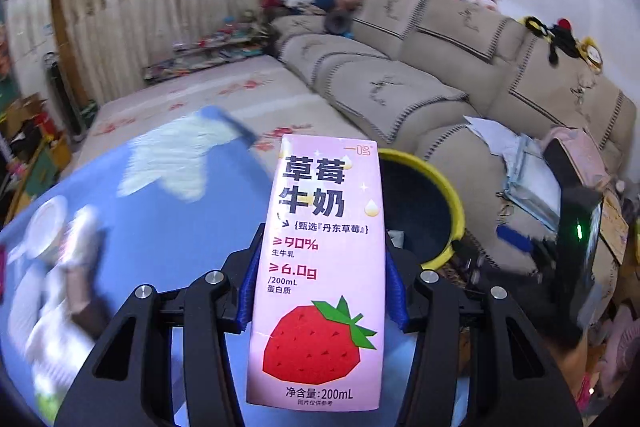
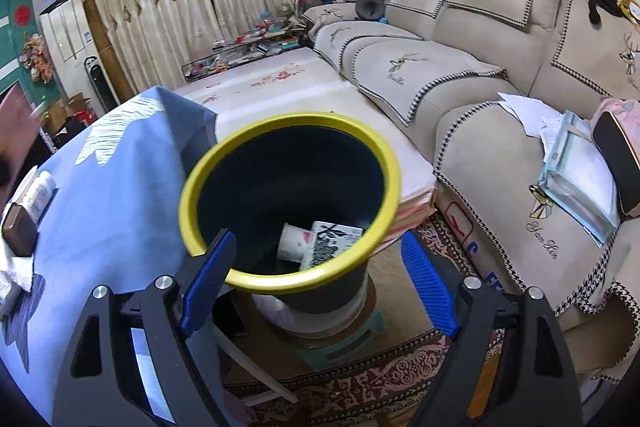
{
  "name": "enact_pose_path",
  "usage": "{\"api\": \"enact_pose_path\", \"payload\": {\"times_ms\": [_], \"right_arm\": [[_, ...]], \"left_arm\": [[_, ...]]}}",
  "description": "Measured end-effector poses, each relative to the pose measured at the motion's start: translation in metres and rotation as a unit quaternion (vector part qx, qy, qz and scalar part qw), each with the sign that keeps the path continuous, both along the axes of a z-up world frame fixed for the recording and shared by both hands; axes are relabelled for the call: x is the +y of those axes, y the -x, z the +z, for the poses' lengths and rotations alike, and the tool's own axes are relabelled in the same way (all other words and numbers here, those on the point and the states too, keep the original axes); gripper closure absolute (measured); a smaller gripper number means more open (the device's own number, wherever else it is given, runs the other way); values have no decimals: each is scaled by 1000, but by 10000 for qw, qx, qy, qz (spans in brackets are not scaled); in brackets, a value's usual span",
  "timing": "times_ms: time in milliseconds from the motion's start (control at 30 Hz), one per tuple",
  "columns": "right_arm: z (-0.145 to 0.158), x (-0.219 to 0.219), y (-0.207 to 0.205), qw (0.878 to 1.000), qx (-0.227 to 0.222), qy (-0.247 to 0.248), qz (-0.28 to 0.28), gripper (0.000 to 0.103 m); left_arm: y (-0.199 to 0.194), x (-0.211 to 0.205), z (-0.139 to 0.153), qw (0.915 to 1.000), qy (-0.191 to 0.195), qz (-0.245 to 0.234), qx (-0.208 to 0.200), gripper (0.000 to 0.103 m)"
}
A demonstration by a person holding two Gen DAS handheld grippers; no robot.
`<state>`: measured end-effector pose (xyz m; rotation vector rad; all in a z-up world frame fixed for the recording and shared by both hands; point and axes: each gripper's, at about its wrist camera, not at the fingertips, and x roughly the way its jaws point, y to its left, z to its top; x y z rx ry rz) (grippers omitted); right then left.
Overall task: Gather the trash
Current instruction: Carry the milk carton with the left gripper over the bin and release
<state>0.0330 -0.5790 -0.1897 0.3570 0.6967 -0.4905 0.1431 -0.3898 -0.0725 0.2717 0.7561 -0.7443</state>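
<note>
Left gripper point(image 1: 320, 291) clamped on pink milk carton point(image 1: 320, 267), held above the table point(image 1: 180, 227).
Right gripper point(image 2: 316, 279): jaws wide, nothing held, positioned over yellow-rimmed bin point(image 2: 288, 267) containing trash.

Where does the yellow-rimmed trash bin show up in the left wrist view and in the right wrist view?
Left wrist: the trash bin sits right of centre, partly hidden behind the pink milk carton that the left gripper holds.
Right wrist: the bin fills the centre, seen from above, beyond the open right gripper.
Shared landmark: the beige sofa behind the bin.
</note>
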Motion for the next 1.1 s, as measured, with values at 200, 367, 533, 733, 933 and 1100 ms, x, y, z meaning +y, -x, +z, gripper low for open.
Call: {"api": "enact_pose_path", "payload": {"times_ms": [200,367,533,733,933,1100], "right_arm": [[-11,-21,6,9998,69,-68,-191,23],[-19,-36,10,9993,118,-179,-321,23],[-24,-42,13,9988,140,-242,-393,23],[-23,-42,14,9989,145,-242,-376,23],[-21,-28,8,9994,183,-200,-219,23],[-13,-6,-4,9998,201,-91,13,23]], "left_arm": [[-44,-84,-31,9984,-209,-214,470,53],[-66,-134,-59,9967,-331,-274,695,52],[-86,-167,-80,9957,-438,-247,780,51],[-87,-164,-76,9970,-379,-128,668,28],[-64,-100,-31,9989,61,14,457,24],[-47,-10,3,9985,371,341,213,19]]}}
